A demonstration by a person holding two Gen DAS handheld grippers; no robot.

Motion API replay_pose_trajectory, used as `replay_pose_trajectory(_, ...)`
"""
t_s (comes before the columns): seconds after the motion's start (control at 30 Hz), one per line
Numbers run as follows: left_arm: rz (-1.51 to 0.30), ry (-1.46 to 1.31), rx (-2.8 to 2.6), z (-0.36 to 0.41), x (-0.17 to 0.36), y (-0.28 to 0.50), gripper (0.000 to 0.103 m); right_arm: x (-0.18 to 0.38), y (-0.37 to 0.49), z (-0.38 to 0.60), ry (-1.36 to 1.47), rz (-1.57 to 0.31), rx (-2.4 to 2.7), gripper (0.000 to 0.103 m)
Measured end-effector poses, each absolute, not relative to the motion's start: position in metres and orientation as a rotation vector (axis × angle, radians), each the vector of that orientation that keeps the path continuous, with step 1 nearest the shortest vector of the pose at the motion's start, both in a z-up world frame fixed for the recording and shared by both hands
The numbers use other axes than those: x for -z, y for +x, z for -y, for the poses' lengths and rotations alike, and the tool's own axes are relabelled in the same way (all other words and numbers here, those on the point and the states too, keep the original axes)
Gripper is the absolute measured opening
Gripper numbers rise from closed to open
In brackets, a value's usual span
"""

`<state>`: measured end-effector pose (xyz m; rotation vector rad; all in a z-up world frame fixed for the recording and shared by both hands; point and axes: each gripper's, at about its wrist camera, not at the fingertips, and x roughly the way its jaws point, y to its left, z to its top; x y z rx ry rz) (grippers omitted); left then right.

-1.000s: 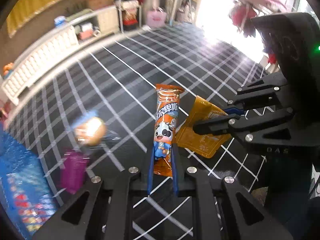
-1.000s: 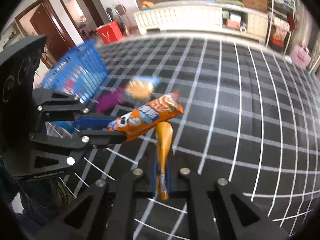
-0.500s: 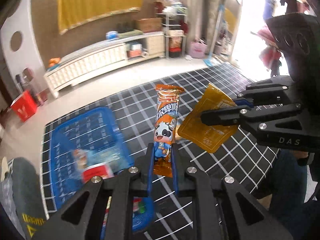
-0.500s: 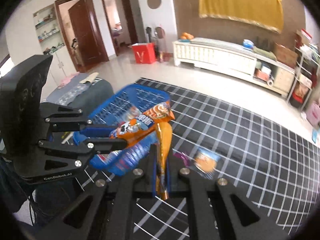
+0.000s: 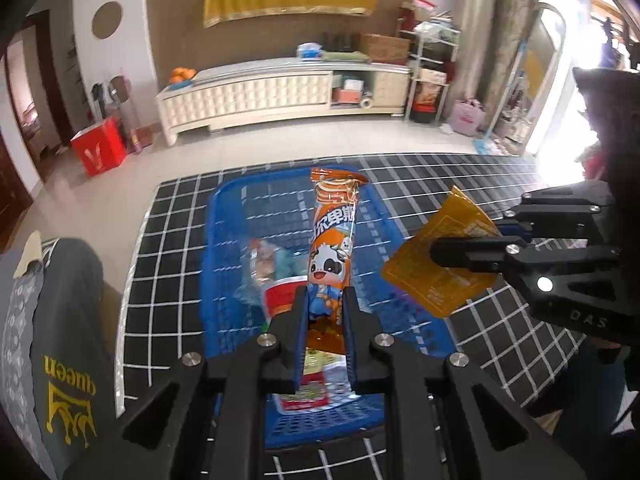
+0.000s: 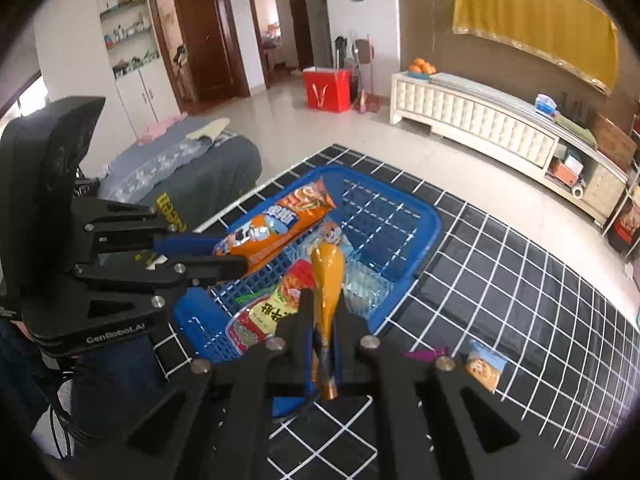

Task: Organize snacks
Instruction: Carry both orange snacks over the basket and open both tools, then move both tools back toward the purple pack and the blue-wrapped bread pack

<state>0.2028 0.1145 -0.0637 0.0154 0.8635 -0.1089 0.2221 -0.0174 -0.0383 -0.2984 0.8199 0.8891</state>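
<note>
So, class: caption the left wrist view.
Left gripper and right gripper each hold a snack above the blue basket.

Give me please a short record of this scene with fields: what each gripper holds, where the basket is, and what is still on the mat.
left gripper: shut on orange cow-print snack stick, held above the basket
right gripper: shut on yellow-orange pouch
basket: blue plastic basket on the black grid mat, several snack packs inside
left on mat: a small blue-and-tan packet and a purple wrapper beside it
</note>
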Motion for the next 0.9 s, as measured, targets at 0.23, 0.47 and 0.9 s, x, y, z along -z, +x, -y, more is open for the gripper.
replay_pose_trajectory(0.23,-0.904,0.025,0.064,-0.125,0.082,0.213,0.015,0.053,0.231,-0.004,-0.364,-0.851,-0.883,0.011)
replay_pose_trajectory(0.47,-0.916,0.044,0.004,-0.131,0.085,0.215,0.039,0.061,0.233,-0.013,-0.421,-0.856,-0.873,0.040)
replay_pose_trajectory(0.9,-0.856,0.074,0.061,-0.102,0.048,0.205,0.067,0.030,0.245,0.064,-0.283,-0.816,-0.771,0.069)
